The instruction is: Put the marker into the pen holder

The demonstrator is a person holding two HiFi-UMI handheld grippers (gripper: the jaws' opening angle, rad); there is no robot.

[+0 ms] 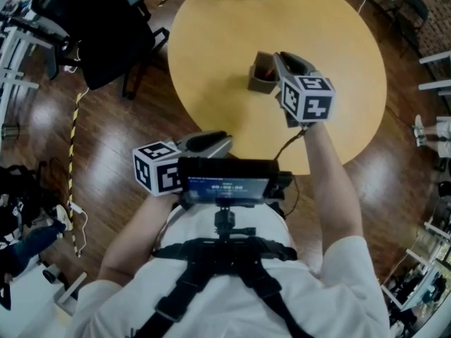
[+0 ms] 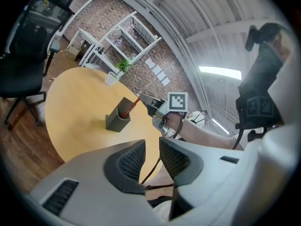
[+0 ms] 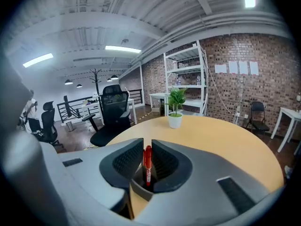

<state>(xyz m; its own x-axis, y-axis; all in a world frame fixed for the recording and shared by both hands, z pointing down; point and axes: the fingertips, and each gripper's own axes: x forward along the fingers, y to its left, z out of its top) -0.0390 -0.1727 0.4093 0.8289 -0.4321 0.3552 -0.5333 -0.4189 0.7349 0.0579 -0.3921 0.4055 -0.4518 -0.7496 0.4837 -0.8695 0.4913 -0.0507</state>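
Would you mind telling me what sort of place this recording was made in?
Probably a loft-style office or lab: a brick wall, white shelving, a black office chair and a round wooden table under an exposed ceiling.

White T-shirt (image 1: 338, 273), black chest harness (image 1: 211, 263), black-white marker cubes (image 1: 307, 97).

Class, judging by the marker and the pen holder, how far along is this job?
Done: the red marker stands with its lower end in the pen holder. In hand: the right gripper has its jaws shut on it. Remaining: let go and withdraw.
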